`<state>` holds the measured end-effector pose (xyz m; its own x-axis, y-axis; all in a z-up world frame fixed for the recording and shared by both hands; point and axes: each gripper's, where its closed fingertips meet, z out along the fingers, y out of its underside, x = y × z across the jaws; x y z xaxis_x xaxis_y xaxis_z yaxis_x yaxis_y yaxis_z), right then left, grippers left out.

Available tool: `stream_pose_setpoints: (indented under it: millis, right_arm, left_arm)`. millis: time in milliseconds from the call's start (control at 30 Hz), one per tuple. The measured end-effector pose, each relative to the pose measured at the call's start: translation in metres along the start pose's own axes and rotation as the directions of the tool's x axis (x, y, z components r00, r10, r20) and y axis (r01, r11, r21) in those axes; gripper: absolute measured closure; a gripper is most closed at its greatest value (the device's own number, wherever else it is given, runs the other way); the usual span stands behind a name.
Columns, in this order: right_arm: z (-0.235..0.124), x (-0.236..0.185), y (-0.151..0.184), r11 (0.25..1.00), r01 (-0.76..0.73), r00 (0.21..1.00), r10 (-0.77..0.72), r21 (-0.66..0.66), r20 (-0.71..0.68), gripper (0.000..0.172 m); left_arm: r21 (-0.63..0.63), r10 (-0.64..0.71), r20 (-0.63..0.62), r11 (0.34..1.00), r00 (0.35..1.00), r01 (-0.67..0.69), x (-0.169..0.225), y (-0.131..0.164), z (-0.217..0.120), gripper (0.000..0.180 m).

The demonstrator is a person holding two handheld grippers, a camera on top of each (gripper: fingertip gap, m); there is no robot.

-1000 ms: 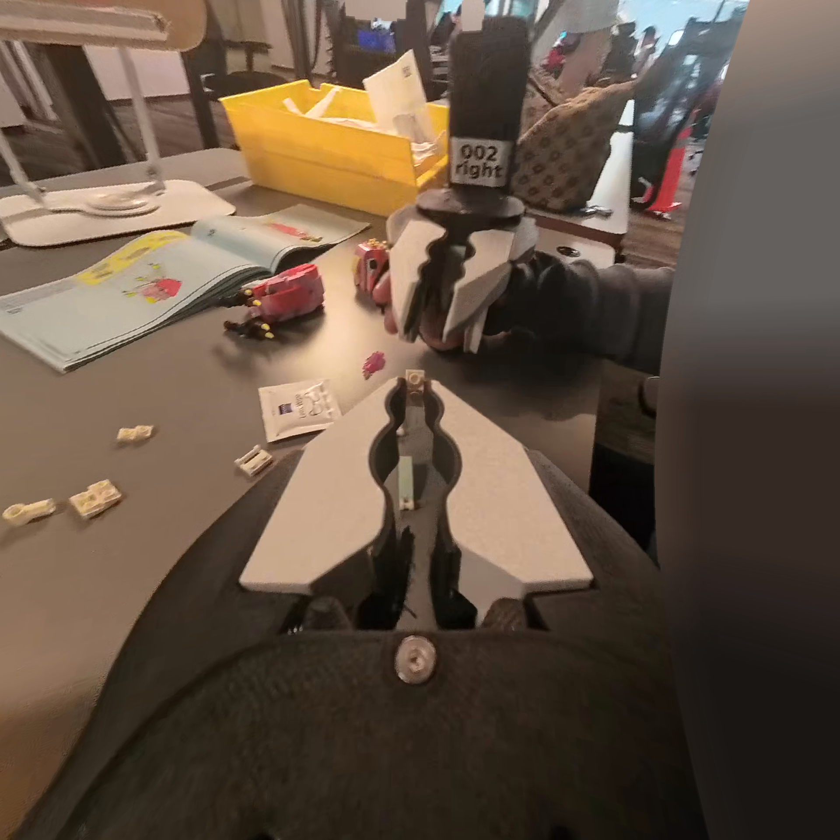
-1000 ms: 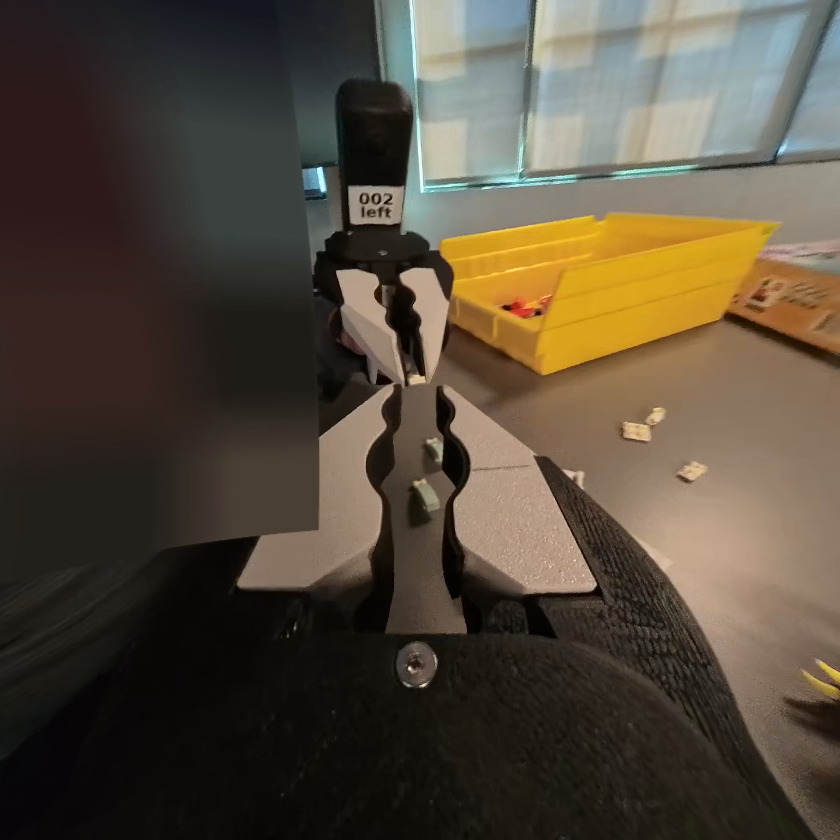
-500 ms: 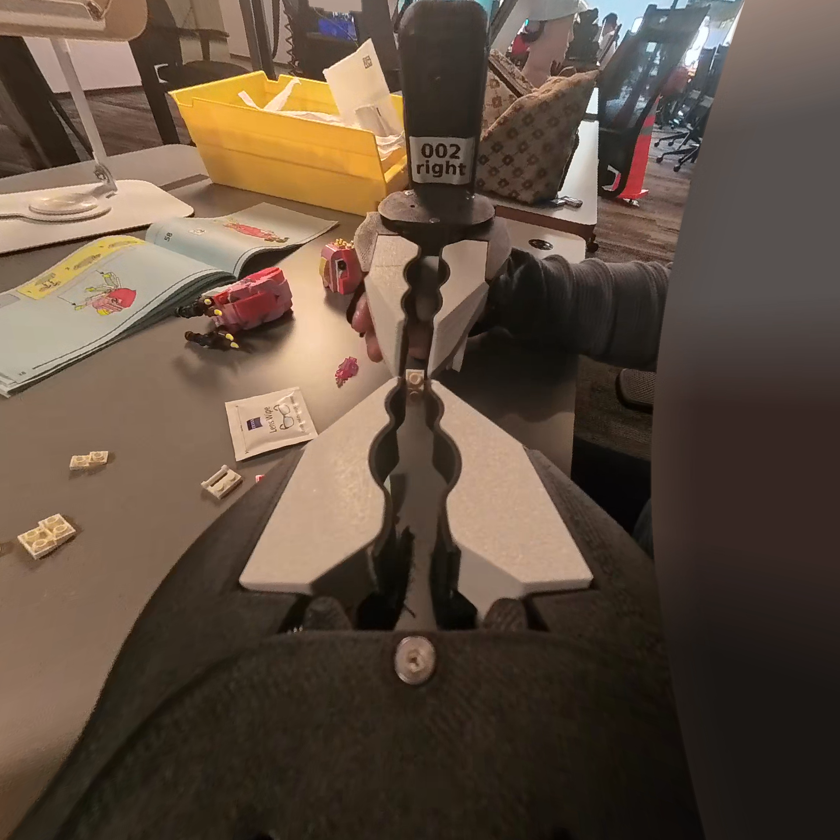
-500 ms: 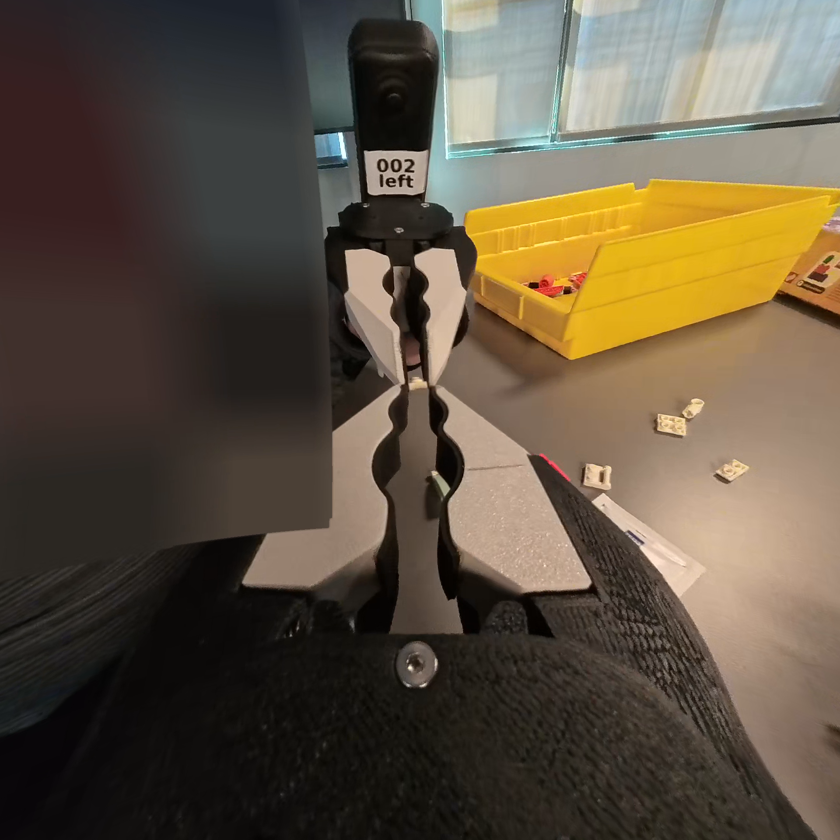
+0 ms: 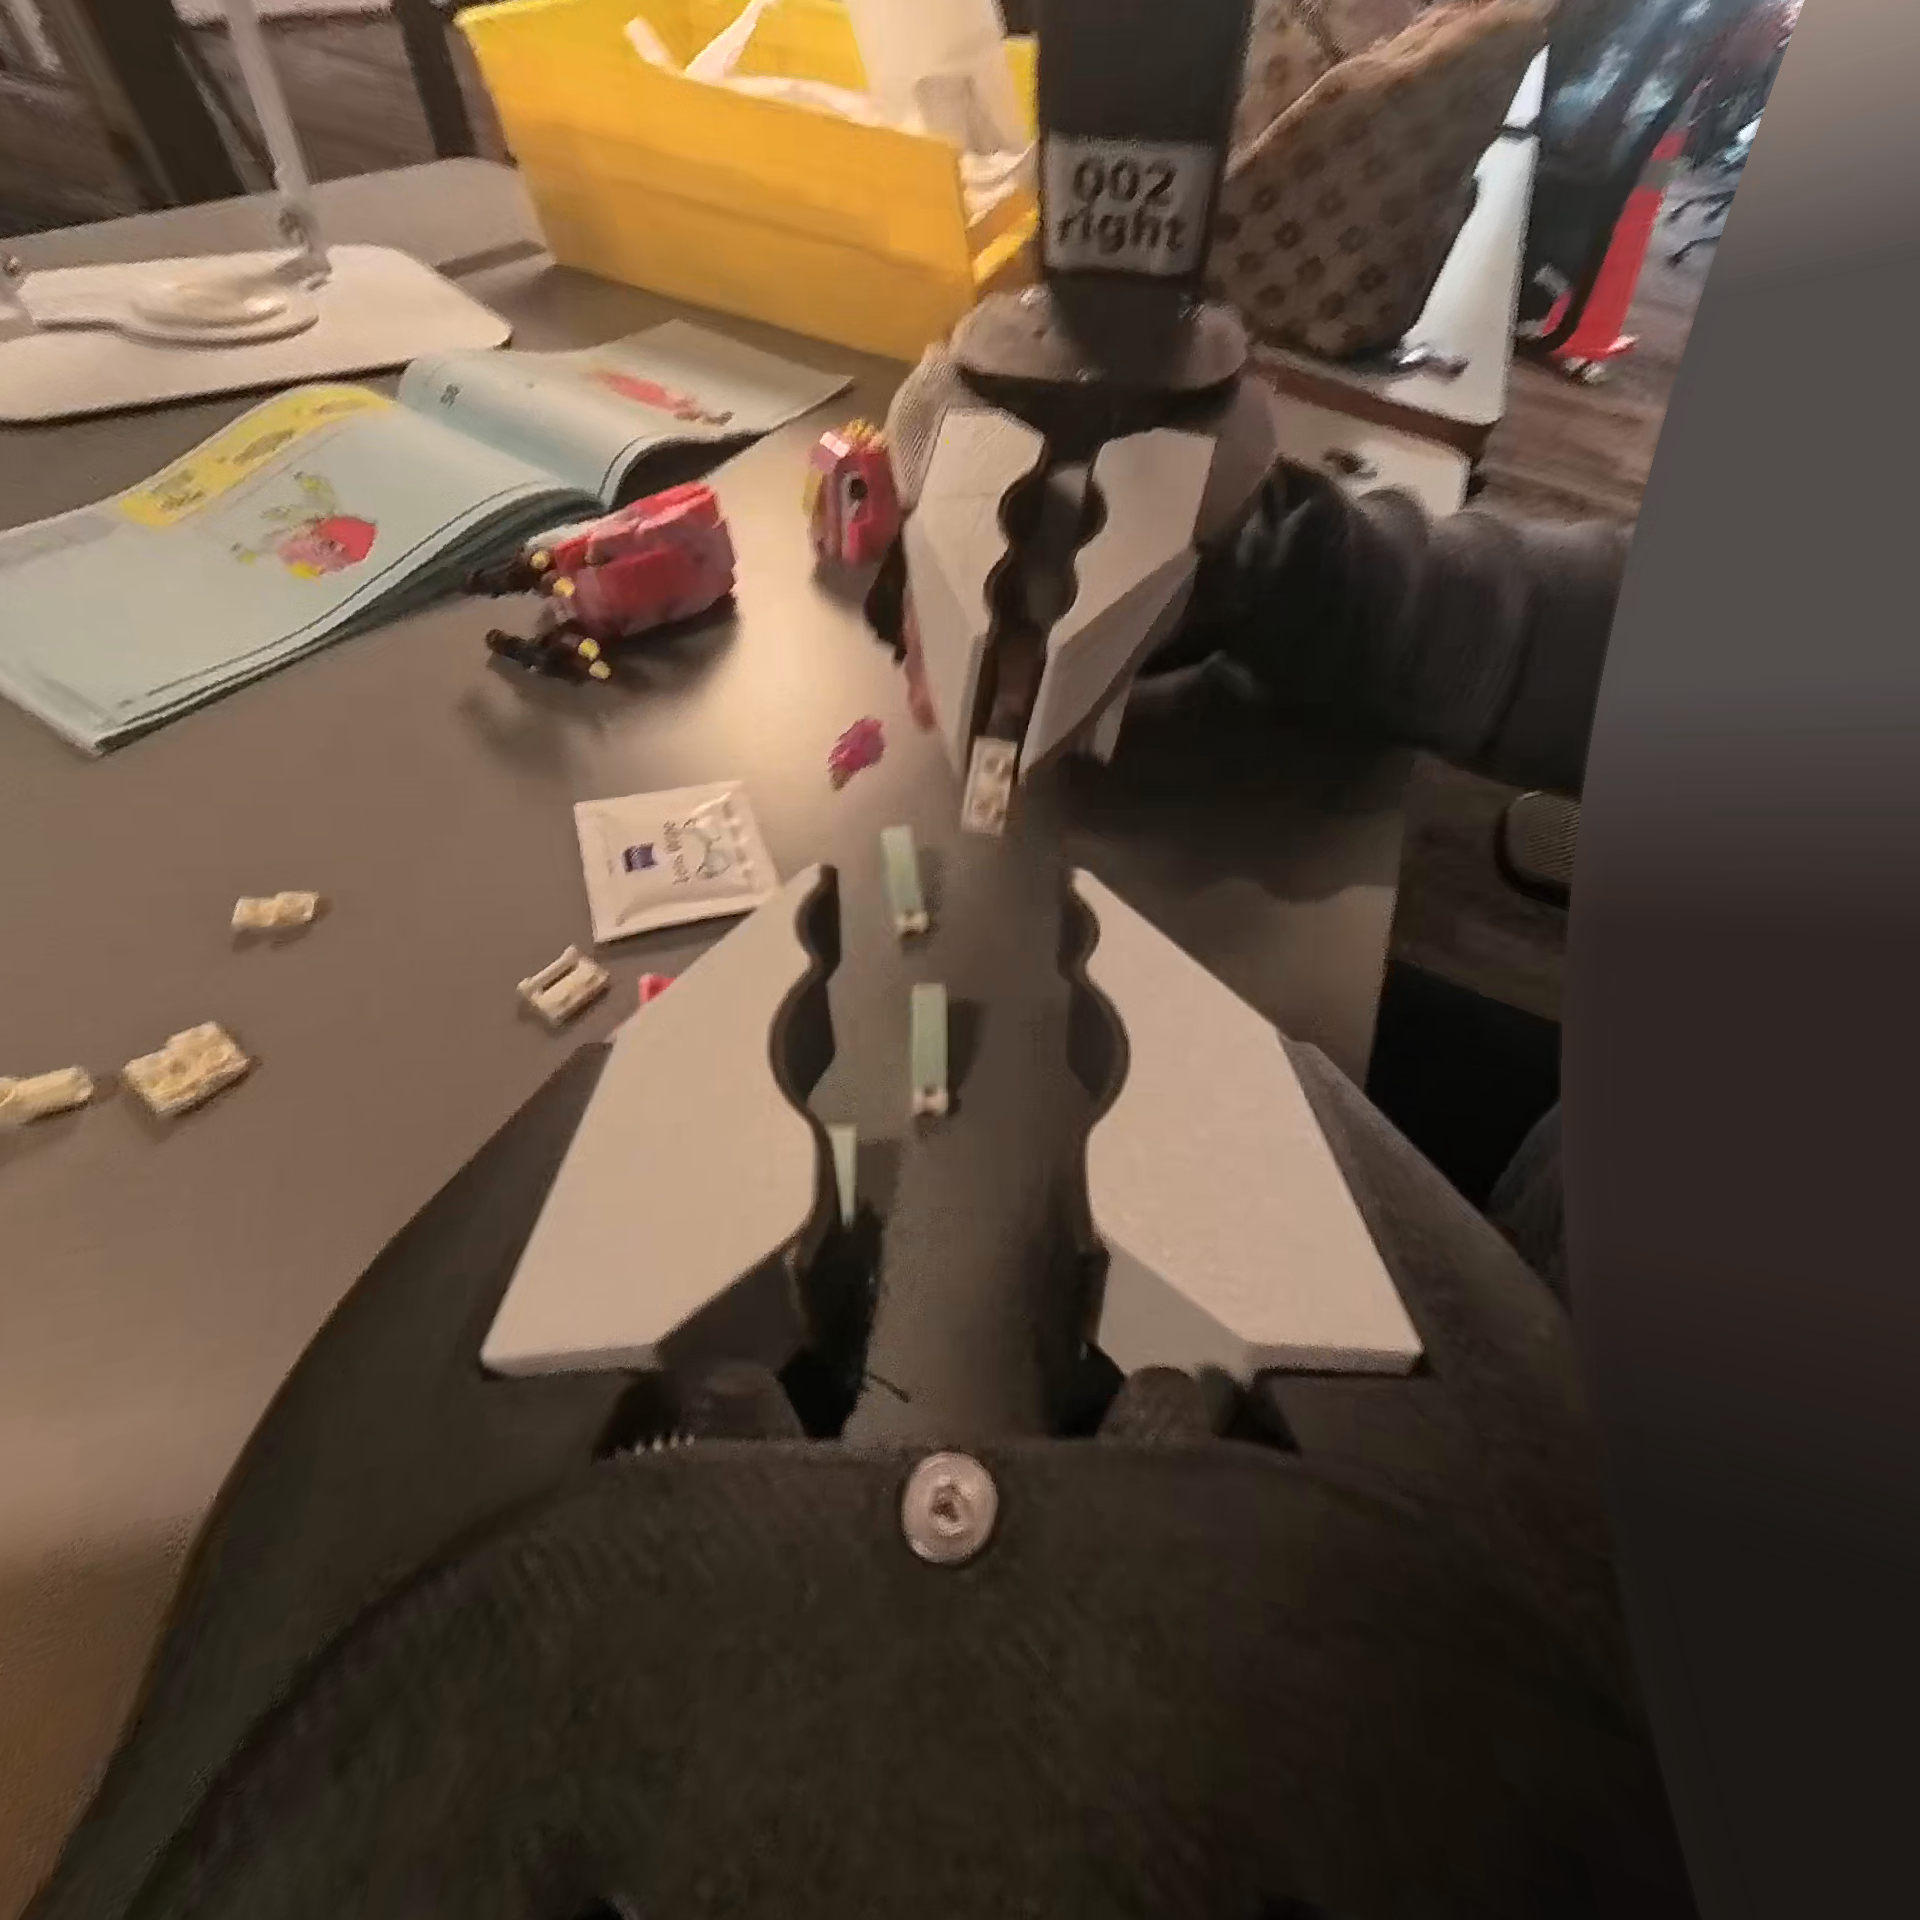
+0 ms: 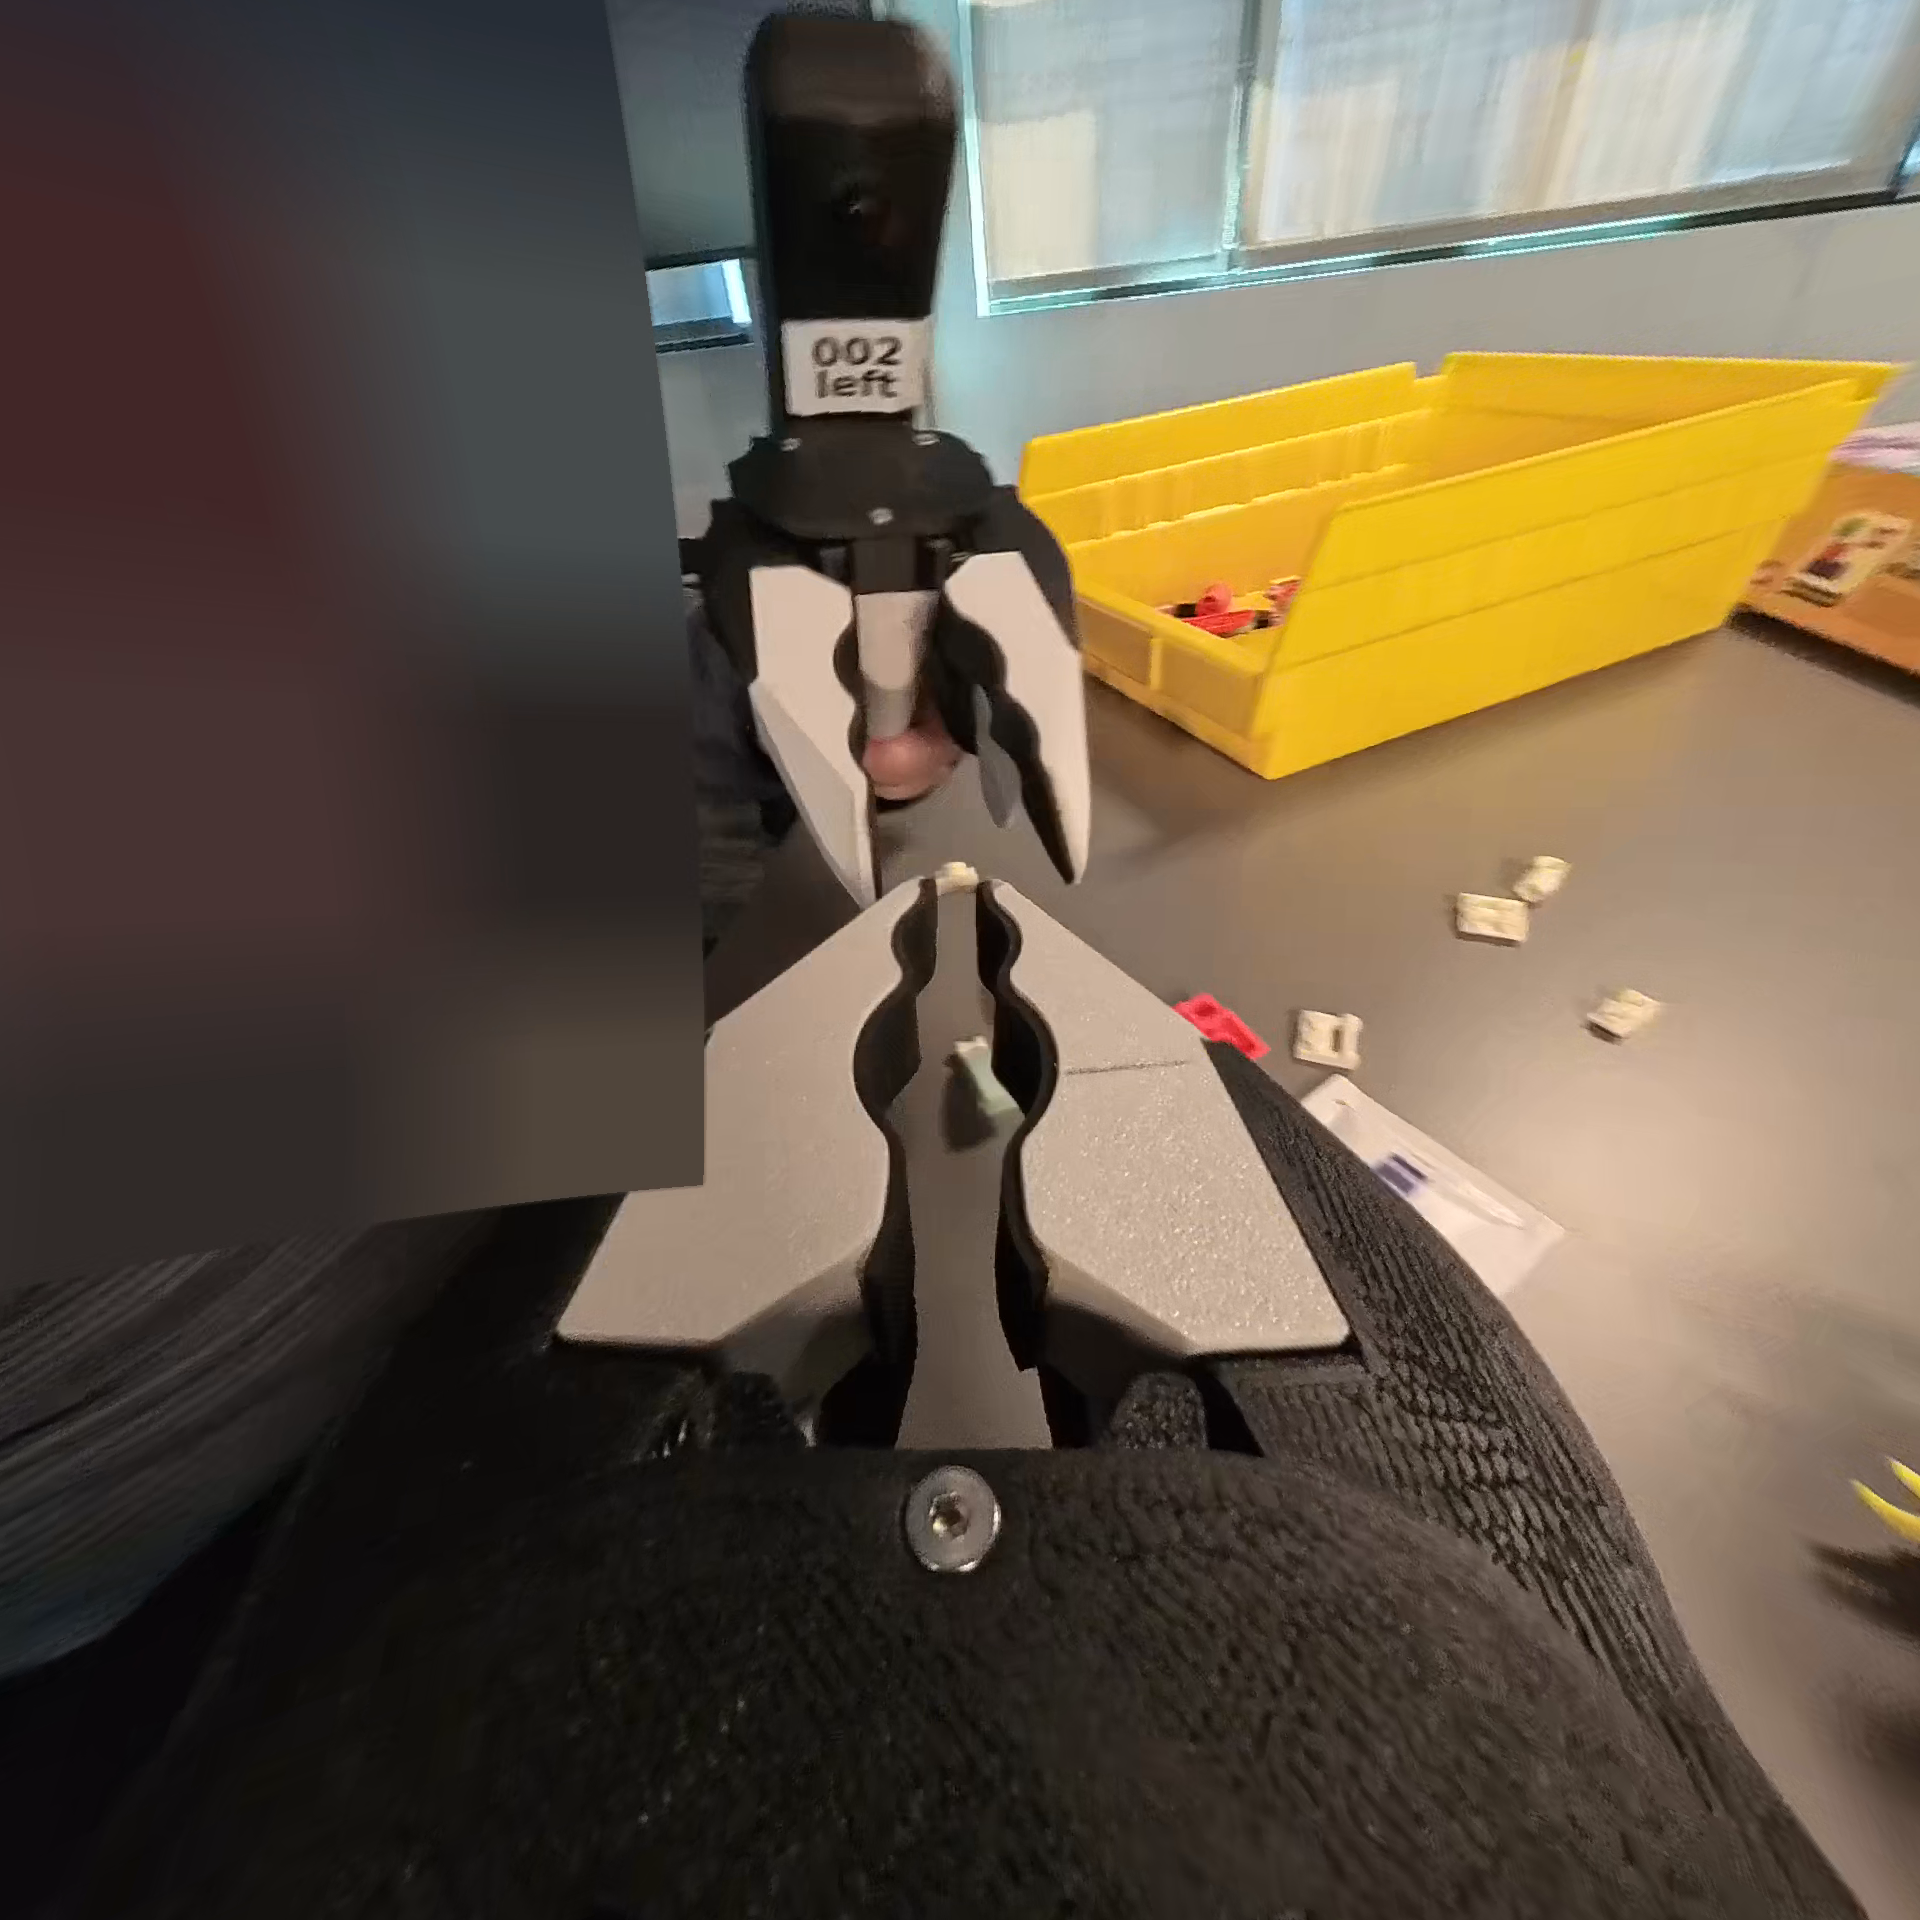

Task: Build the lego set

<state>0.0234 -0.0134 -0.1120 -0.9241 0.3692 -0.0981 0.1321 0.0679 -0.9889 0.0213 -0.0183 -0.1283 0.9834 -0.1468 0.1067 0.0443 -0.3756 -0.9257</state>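
Observation:
My left gripper (image 5: 951, 878) is open and holds nothing, hovering over the dark table (image 5: 312, 831). Two pale green bar pieces (image 5: 902, 878) (image 5: 928, 1044) lie on the table under its gap. Across from it, my right gripper (image 5: 1003, 748) is shut on a small cream studded plate (image 5: 987, 784) that sticks out past its tips. In the right wrist view the same cream plate (image 6: 956, 876) is pinched at my right gripper's tips (image 6: 956, 891). The left gripper's spread fingers (image 6: 1039, 707) stand just beyond, apart from it. A pale green piece (image 6: 971, 1081) lies below.
A yellow bin (image 5: 748, 177), an open booklet (image 5: 312, 520), a red-pink brick model (image 5: 644, 566) and a white sachet (image 5: 675, 857) are on the table. Loose cream pieces (image 5: 187, 1065) (image 6: 1491, 920) and a red piece (image 6: 1221, 1023) lie scattered. Another yellow bin (image 6: 1455, 582) stands behind. My left and right fingertips are right by each other.
My left gripper held the cream plate at its tips; my right gripper closed on it, then my left gripper opened and drew back. The plate now sits in the right gripper.

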Motion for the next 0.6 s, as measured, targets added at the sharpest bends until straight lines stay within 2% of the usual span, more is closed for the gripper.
stream_pose_setpoints:
  millis: [33,133,300,433,600]
  right_arm:
    - [-0.002,0.003,0.000,1.000,0.001,1.000,-0.001,0.002,-0.015,0.166]
    - [-0.006,0.011,-0.001,1.000,-0.001,0.998,0.001,0.005,-0.057,0.166]
    - [-0.009,0.017,0.000,1.000,0.001,0.996,-0.001,0.002,-0.088,0.166]
    - [-0.011,0.020,0.000,1.000,-0.005,0.995,0.005,0.004,-0.102,0.166]
    - [-0.014,0.023,-0.001,1.000,-0.018,0.994,0.019,0.015,-0.112,0.166]
  left_arm:
    - [-0.028,0.008,0.026,1.000,1.000,-0.008,-0.004,0.006,-0.003,0.138]
    - [-0.121,0.044,0.089,0.992,0.995,-0.033,-0.016,0.026,-0.012,0.134]
    - [-0.261,0.086,0.101,0.964,0.991,-0.057,-0.022,0.056,-0.024,0.134]
    - [-0.303,0.145,0.069,0.946,0.987,-0.118,-0.019,0.065,-0.024,0.140]
    - [-0.380,0.301,0.082,0.891,0.950,-0.249,-0.022,0.072,-0.021,0.150]
